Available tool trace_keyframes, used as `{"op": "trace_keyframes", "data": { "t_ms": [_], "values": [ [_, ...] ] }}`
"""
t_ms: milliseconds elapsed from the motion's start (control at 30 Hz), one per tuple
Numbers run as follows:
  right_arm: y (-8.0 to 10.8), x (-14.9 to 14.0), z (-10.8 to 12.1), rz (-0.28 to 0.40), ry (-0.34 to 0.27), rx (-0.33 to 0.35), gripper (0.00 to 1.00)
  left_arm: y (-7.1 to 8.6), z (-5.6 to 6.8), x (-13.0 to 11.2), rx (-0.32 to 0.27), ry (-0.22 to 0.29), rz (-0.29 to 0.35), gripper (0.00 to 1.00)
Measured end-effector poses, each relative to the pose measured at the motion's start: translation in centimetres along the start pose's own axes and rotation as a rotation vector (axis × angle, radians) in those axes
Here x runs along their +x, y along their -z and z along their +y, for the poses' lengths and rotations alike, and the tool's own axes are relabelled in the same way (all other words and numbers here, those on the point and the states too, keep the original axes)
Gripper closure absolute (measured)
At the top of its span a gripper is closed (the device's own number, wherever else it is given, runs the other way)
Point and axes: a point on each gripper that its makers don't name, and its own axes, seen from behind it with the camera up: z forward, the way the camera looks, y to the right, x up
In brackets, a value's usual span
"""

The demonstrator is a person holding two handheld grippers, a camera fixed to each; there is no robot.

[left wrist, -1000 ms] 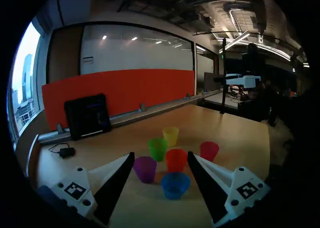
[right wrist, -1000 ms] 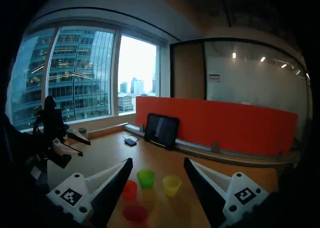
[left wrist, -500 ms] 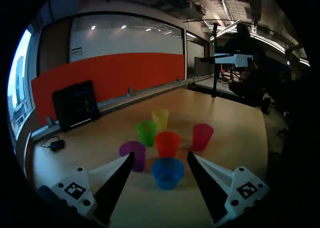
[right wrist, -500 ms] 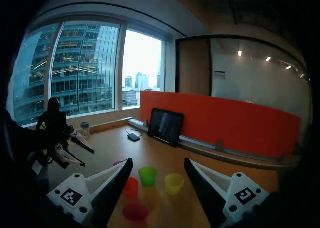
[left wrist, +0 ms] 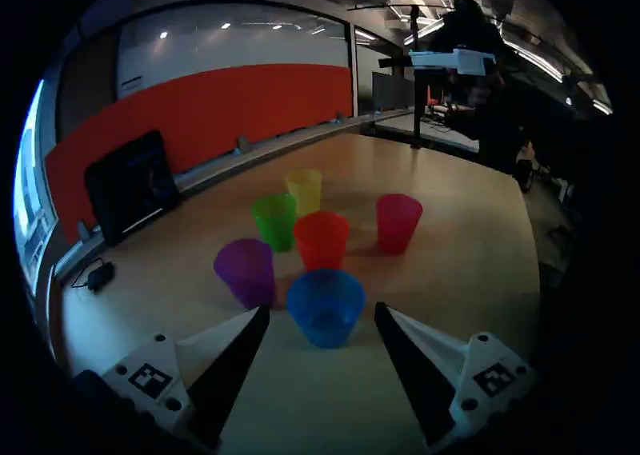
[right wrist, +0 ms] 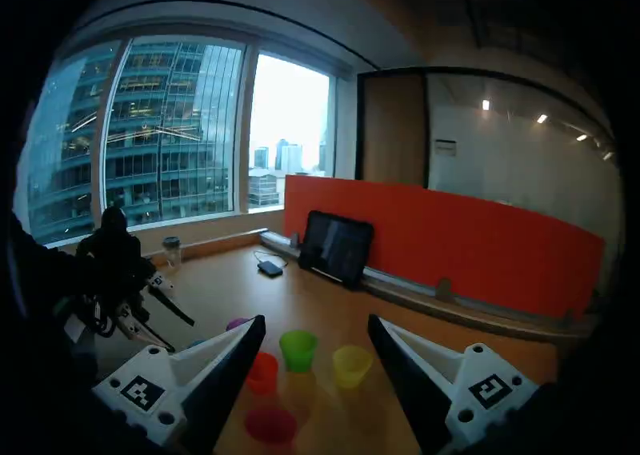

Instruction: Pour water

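In the left gripper view a translucent blue plastic cup stands at lower centre, with a purple plastic cup and an orange plastic cup close behind it, the gaps narrow. The wooden tabletop lies open at right; a black tablet stands at left.

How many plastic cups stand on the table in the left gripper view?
6: blue cup nearest, purple cup left, orange cup centre, green cup, yellow cup behind, pink cup right.

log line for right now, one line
left gripper: open | blue cup: just ahead, not gripped | right gripper: open | green cup: ahead
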Motion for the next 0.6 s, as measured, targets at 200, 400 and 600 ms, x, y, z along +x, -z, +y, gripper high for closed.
{"op": "trace_keyframes", "data": {
  "t_ms": [200, 400, 600],
  "values": [
    [-0.1, 0.0, -0.2, -0.004, 0.005, 0.002, 0.01, -1.0, 0.1, -1.2, -0.009, -0.018, -0.038, 0.02],
    [-0.3, -0.2, 0.1, -0.012, 0.004, 0.000, 0.01, -2.1, 0.3, -2.0, -0.031, -0.006, -0.061, 0.02],
    [-0.6, -0.3, 0.2, -0.018, 0.004, 0.001, 0.01, -3.3, 0.3, -2.3, -0.047, 0.001, -0.072, 0.02]
  ]
}}
